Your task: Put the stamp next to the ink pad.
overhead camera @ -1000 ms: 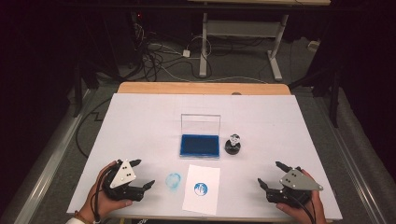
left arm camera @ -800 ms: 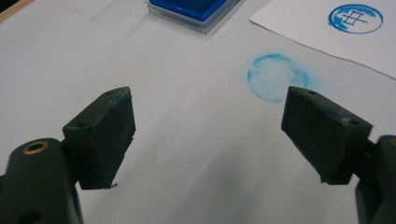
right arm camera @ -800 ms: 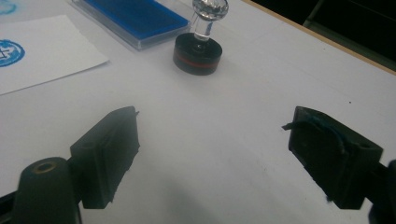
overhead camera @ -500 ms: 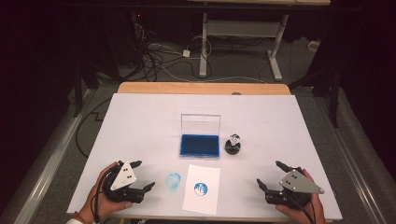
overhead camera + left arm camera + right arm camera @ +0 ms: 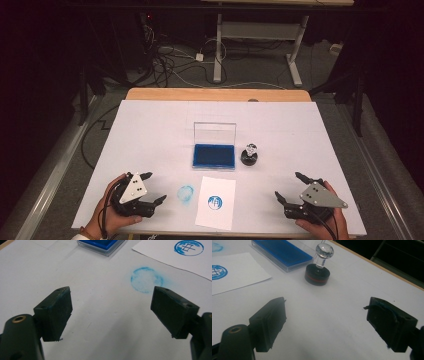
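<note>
The stamp (image 5: 249, 155), a black base with a clear faceted knob, stands upright mid-table, just right of the open blue ink pad (image 5: 213, 155). The stamped paper (image 5: 215, 202) lies at the near edge beside a blue smudge (image 5: 185, 194). The right gripper (image 5: 290, 189) and the left gripper (image 5: 151, 188) rest near the front corners, jaws spread and empty. To lift the stamp cleanly, the right jaws should probably close squarely around the knob's stem.

**Cut off and unclear**

At the top of the left gripper view the ink pad (image 5: 101, 244) is cut by the frame's upper edge, as is the stamped paper (image 5: 175, 257) at the upper right. In the high view the paper's blue mark (image 5: 215, 202) is too small to read.
</note>
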Demonstrator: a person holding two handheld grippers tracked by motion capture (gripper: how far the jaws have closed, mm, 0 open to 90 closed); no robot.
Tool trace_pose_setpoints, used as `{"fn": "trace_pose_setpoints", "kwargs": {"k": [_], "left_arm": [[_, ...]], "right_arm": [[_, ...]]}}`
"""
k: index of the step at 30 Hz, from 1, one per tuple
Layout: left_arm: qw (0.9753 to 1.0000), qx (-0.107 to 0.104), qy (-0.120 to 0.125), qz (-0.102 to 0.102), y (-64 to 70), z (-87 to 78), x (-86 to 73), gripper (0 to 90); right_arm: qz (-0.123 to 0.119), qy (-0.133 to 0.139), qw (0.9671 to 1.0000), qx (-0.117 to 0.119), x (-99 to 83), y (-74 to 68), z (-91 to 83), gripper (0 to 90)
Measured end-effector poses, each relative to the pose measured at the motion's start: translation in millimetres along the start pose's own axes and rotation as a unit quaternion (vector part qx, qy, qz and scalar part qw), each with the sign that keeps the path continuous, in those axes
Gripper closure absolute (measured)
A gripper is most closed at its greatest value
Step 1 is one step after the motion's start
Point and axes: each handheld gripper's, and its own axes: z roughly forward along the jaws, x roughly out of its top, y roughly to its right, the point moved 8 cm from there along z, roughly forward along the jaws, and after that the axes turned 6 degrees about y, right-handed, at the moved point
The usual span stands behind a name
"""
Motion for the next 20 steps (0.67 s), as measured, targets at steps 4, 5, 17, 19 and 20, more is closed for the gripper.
{"fn": "trace_pose_setpoints", "kwargs": {"k": [4, 5, 17, 19, 20], "left_arm": [[1.0, 0.0, -0.001, -0.001, -0.7, 0.6, -0.4, 17.1], [1.0, 0.0, -0.002, -0.001, -0.9, 0.9, -0.5, 17.0], [0.9999, 0.011, -0.011, -0.008, -5.9, 4.3, -1.8, 17.0], [0.9998, 0.013, -0.013, -0.011, -7.5, 5.1, -2.3, 17.1], [0.9997, 0.015, -0.015, -0.012, -8.3, 6.0, -3.0, 17.0]], "right_arm": [[0.0, 0.0, 1.0, 0.0, 0.0, -0.4, 0.5, 16.1], [0.0, -0.001, 1.0, 0.0, -0.1, -0.3, 0.8, 16.1], [0.005, 0.005, 0.9999, 0.011, 0.3, -0.7, 1.6, 16.2], [0.005, 0.005, 0.9999, 0.013, 0.5, -0.3, 1.7, 16.2], [0.005, 0.006, 0.9999, 0.012, 0.7, 0.0, 1.8, 16.2]]}}
